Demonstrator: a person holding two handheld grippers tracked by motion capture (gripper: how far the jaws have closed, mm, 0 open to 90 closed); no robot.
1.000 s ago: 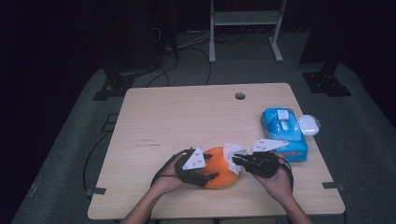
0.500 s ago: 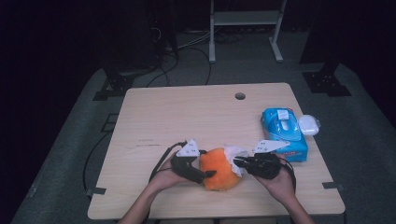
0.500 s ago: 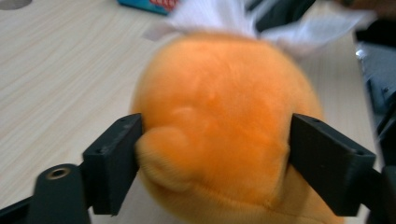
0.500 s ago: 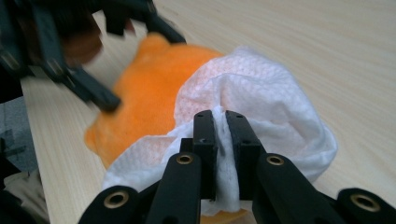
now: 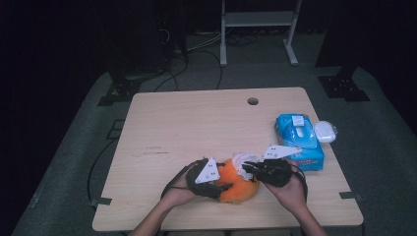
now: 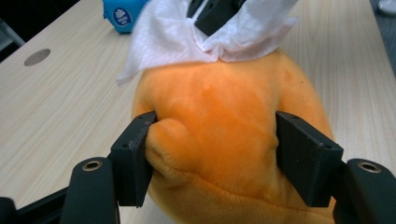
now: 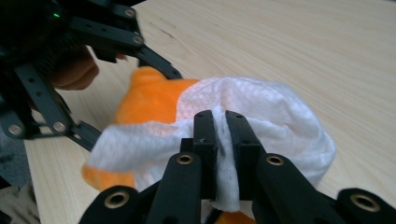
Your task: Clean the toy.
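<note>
The left hand-held gripper (image 6: 212, 154) squeezes the orange plush (image 6: 224, 140) between its jaws; that close view shows the fabric bulging at the left jaw. From above, the plush (image 5: 236, 183) lies near the worktop's (image 5: 196, 128) front edge, between both hands. The right hand-held gripper (image 7: 222, 126) pinches a white wipe (image 7: 271, 112), jaws pressed together, draped on the plush. A blue pack (image 5: 299, 139) sits to the right

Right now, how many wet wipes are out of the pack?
1: a white wipe pinched by the right gripper against the orange plush toy. More may sit hidden inside the blue pack.
</note>
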